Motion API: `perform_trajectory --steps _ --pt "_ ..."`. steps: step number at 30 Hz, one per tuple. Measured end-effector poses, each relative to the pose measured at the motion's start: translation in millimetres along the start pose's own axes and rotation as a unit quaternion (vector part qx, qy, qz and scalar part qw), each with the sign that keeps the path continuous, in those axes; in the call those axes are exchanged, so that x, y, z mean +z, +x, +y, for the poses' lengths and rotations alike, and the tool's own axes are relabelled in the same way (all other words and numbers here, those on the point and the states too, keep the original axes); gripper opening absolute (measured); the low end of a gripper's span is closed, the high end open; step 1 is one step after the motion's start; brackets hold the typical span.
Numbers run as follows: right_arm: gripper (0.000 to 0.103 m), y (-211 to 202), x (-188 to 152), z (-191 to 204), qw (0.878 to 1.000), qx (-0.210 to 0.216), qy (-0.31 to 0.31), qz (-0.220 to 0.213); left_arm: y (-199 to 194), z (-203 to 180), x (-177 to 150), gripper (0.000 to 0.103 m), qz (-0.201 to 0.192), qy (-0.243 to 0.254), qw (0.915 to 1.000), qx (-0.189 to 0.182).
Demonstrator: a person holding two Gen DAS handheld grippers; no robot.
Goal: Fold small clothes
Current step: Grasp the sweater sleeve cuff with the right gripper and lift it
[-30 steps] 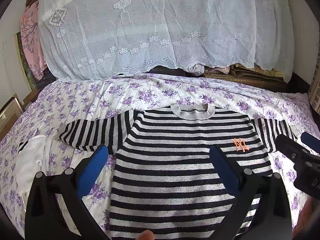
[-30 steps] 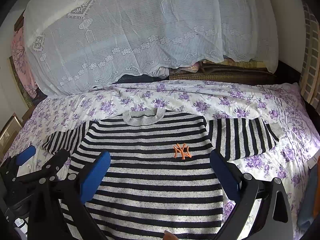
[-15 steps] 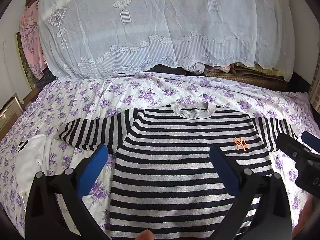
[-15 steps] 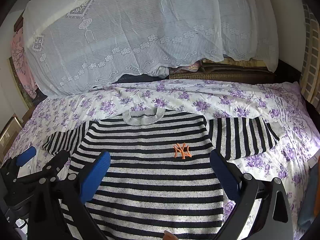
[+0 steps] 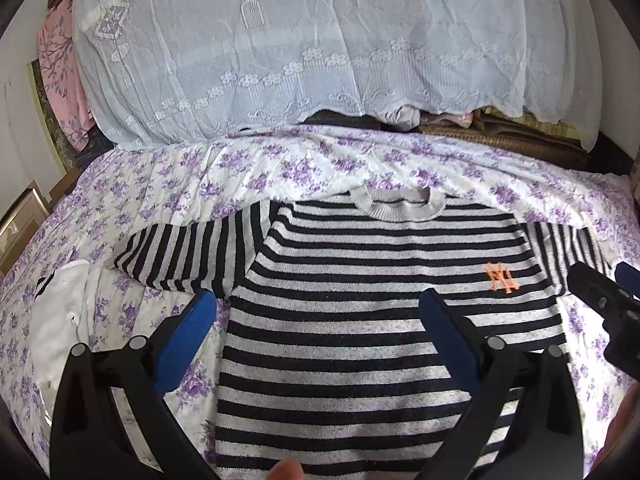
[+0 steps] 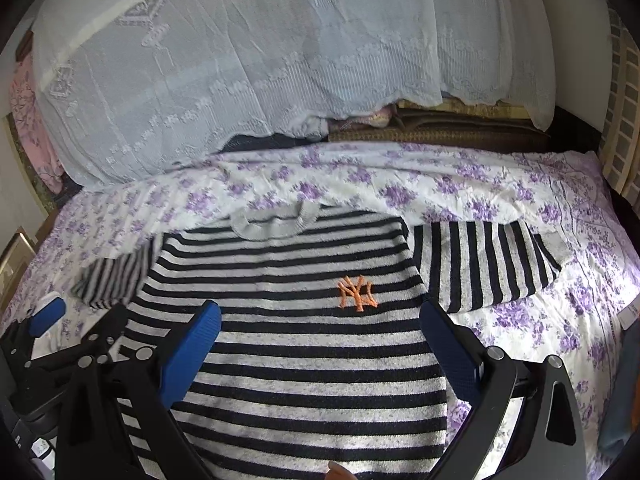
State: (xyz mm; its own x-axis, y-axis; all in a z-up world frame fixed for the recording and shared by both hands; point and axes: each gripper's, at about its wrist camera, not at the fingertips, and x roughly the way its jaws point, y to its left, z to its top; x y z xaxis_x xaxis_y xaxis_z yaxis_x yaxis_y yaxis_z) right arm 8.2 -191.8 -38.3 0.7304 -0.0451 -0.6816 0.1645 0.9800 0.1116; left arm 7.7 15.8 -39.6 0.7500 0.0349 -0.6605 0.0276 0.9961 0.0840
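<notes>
1. Across the middle of the bed [image 5: 328, 168], on its purple-flowered sheet, a striped sweater [image 5: 360, 320] lies flat, front up, collar toward the far edge, both sleeves spread sideways.
2. An orange logo [image 6: 357, 293] sits on its chest.
3. Above the near hem, the left gripper [image 5: 316, 324] hovers with fingers [image 5: 188, 340] spread wide, grasping nothing.
4. The right gripper [image 6: 320, 332] hovers beside it, fingers [image 6: 448, 344] released as well, empty.
5. At the bed's left edge lies a white garment [image 5: 60, 320], just beside the left sleeve.
6. Along the far edge, a lace cloth [image 5: 300, 48] drapes over a tall pile, with brown folded bedding [image 6: 440, 128] showing beneath it.
7. Nothing lies on the sweater.
</notes>
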Motion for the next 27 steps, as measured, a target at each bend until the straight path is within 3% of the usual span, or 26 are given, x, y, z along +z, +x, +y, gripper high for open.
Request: perform_trajectory --steps 6,11,16,17,19,22,23,25,27 --pt "0.1 53 -6 -12 0.999 -0.016 0.007 0.048 48 -7 -1 0.099 0.038 0.0 0.9993 0.001" --pt "0.1 98 -17 -19 0.995 -0.027 0.007 0.094 90 -27 -15 0.099 0.075 0.027 0.9968 0.003" --pt "0.1 151 -38 -45 0.985 0.018 0.053 0.162 138 -40 -36 0.099 0.126 0.04 0.9912 0.0" --pt "0.1 156 -42 -49 0.985 0.031 0.059 0.157 146 -40 -39 0.099 0.133 0.037 0.9903 -0.004" --pt "0.1 147 -52 -53 0.993 0.055 0.049 0.091 151 -34 -42 0.099 0.128 0.014 0.9914 -0.024" --pt "0.1 139 -57 -67 0.99 0.093 0.083 0.069 153 -26 -46 0.099 0.122 -0.004 0.9914 -0.047" --pt "0.1 135 -55 -76 0.985 0.114 0.106 0.068 153 -27 -47 0.099 0.12 -0.006 0.9916 -0.048" --pt "0.1 116 -52 -114 0.964 0.163 0.205 0.033 152 -28 -49 0.099 0.115 -0.003 0.9923 -0.047" --pt "0.1 100 -51 -155 0.944 0.174 0.281 0.0 152 -30 -51 0.099 0.112 -0.001 0.9928 -0.043"
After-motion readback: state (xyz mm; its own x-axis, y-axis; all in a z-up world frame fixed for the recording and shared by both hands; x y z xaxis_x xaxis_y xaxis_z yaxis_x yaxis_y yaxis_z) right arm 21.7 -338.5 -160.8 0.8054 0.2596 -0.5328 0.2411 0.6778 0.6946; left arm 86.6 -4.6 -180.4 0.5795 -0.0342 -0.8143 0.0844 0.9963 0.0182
